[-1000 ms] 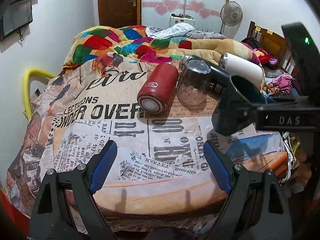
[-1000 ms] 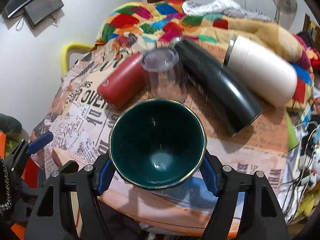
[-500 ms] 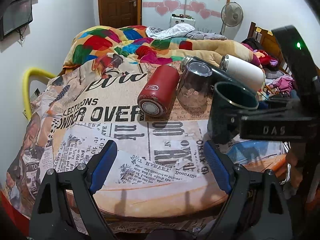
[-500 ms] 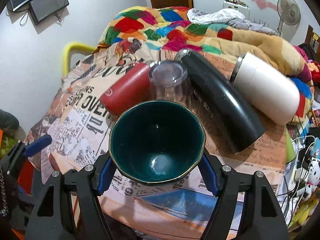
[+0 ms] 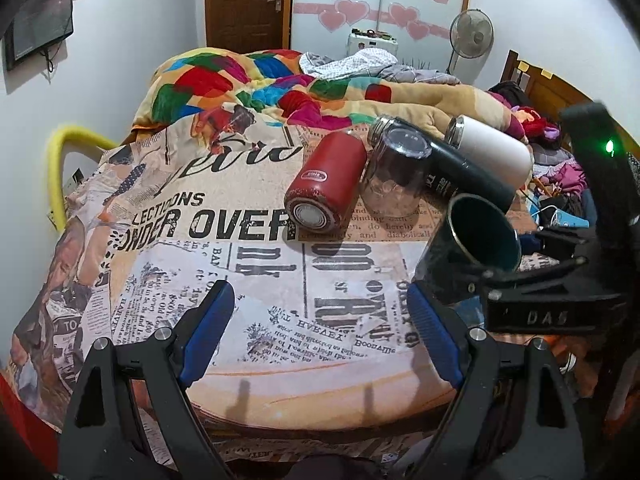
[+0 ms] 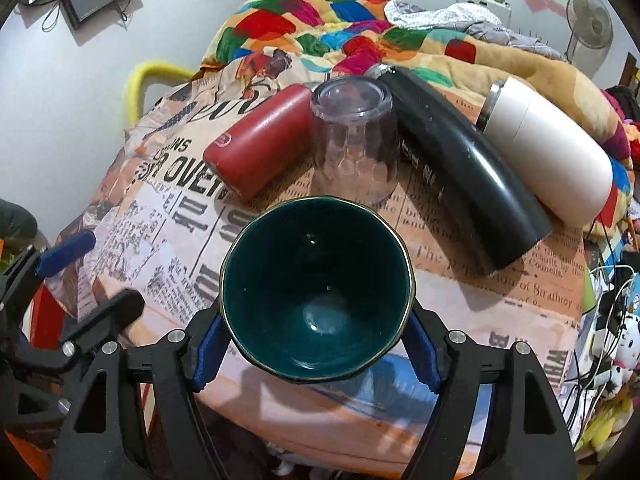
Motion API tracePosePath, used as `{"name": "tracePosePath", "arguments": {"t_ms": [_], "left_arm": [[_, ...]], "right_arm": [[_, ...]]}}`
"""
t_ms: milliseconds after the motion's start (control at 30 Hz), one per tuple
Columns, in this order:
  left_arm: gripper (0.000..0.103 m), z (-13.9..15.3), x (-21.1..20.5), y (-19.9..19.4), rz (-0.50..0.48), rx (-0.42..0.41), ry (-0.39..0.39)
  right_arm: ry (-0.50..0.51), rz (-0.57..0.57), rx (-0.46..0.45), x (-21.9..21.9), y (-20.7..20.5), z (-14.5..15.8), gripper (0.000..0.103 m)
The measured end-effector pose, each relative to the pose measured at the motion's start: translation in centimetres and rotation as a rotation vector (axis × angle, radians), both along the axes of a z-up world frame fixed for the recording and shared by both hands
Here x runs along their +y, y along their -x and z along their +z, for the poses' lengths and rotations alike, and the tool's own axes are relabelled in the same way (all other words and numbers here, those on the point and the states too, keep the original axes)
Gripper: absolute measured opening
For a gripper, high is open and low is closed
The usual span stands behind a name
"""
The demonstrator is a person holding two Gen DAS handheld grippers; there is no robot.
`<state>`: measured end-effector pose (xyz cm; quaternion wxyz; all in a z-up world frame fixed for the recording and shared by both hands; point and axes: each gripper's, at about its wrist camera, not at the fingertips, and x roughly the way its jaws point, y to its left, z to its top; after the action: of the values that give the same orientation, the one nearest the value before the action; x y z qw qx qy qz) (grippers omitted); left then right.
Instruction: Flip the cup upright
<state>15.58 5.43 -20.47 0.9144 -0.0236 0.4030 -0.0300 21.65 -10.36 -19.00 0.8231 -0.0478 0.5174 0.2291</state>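
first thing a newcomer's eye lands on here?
The dark teal cup, clamped in the right gripper with its mouth facing the camera. Behind it on the newsprint cloth, an upturned clear glass stands between a lying red flask and black flask.

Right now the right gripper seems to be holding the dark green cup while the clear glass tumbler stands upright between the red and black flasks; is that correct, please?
Not quite: the clear glass tumbler stands upside down, its base on top, as the right wrist view shows. The rest holds: the right gripper is shut on the dark green cup, and the tumbler sits between the red flask and the black flask.
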Motion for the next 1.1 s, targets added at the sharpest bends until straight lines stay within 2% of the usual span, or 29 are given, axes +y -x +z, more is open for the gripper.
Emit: {"name": "tracePosePath", "arguments": {"t_ms": [233, 333, 533, 667, 800, 933, 1100], "left_arm": [[0.088, 3.4, -0.6, 1.7, -0.004, -0.068, -0.006], [0.088, 5.6, -0.9, 2.8, -0.007, -0.115, 0.014], [0.088, 11.5, -1.7, 6.1, -0.015, -0.26, 0.046], [0.088, 15.7, -2.3, 9.1, -0.024, -0.385, 0.074], [0.088, 19.4, -3.0, 12.5, -0.028, -0.52, 0.085], [0.088, 21.7, -3.7, 15.6, -0.032, -0.627, 0.08], [0.09, 22.8, -4.5, 18.3, -0.011, -0.708, 0.043]], "right_arm": [[-0.033, 0.018, -0.02, -1.0, 2.0, 1.9, 0.074], [-0.04, 0.013, -0.079, -1.7, 3.3, 4.0, 0.074], [-0.119, -0.045, -0.264, -4.7, 6.9, 10.7, 0.074], [-0.197, -0.087, -0.435, -7.2, 10.7, 16.3, 0.074], [-0.255, -0.109, -0.6, -8.6, 14.5, 20.6, 0.074], [-0.295, -0.123, -0.736, -8.9, 17.9, 23.1, 0.074], [-0.316, -0.136, -0.825, -8.4, 20.2, 23.9, 0.076]]}}
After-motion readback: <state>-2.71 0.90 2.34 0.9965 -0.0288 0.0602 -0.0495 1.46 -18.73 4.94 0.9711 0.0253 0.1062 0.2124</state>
